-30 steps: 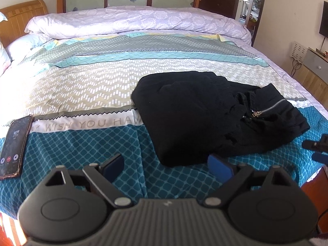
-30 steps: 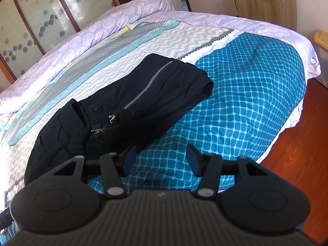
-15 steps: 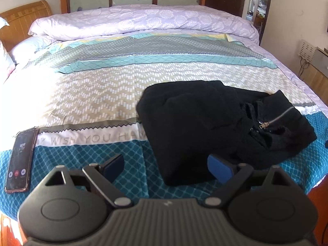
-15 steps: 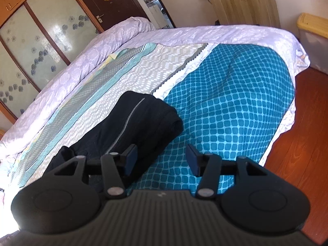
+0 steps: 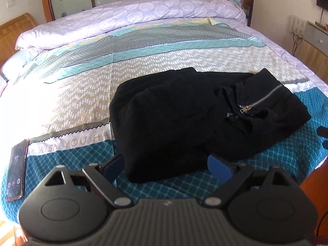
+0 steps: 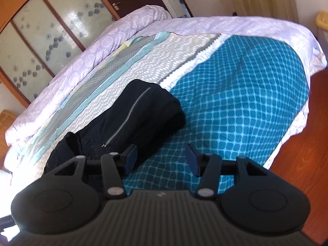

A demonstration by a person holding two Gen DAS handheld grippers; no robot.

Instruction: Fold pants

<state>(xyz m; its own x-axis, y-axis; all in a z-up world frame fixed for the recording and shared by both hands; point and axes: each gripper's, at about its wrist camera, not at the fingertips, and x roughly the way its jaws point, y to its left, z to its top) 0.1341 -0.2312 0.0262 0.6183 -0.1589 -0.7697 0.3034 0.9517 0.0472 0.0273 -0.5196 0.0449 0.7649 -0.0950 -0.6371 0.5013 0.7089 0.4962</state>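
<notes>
a pair of black pants [image 5: 196, 121] lies in a compact folded bundle on the bed [image 5: 86, 94], straddling the pale zigzag band and the teal checked band of the cover, with a silver zipper [image 5: 264, 99] showing on its right end. compared with a second ago, both cameras have drawn back: in the right wrist view the pants [image 6: 131, 121] have slid from the centre of the picture to the lower left, and more wooden floor [image 6: 303, 164] and bed edge now show. the left view has shifted slightly, and the bundle sits a little nearer its fingers. the bundle itself looks unchanged in shape. this suggests the fold is finished or nearly so and the person is backing away, though that is a judgement. the left hand-held gripper [image 5: 167, 165] hovers at the near edge of the bundle with its blue pads apart and nothing between them. the right hand-held gripper [image 6: 162, 160] is also spread wide and empty, over the teal cover just beside the pants. a phone [image 5: 16, 172] lies at the bed's left edge, well apart from the pants. the black cloth swallows detail, so the layers of the fold and the waistband are hard to make out, and the underside is hidden. dark shapes at the right edge of the left view, likely the other gripper, are cut off.
</notes>
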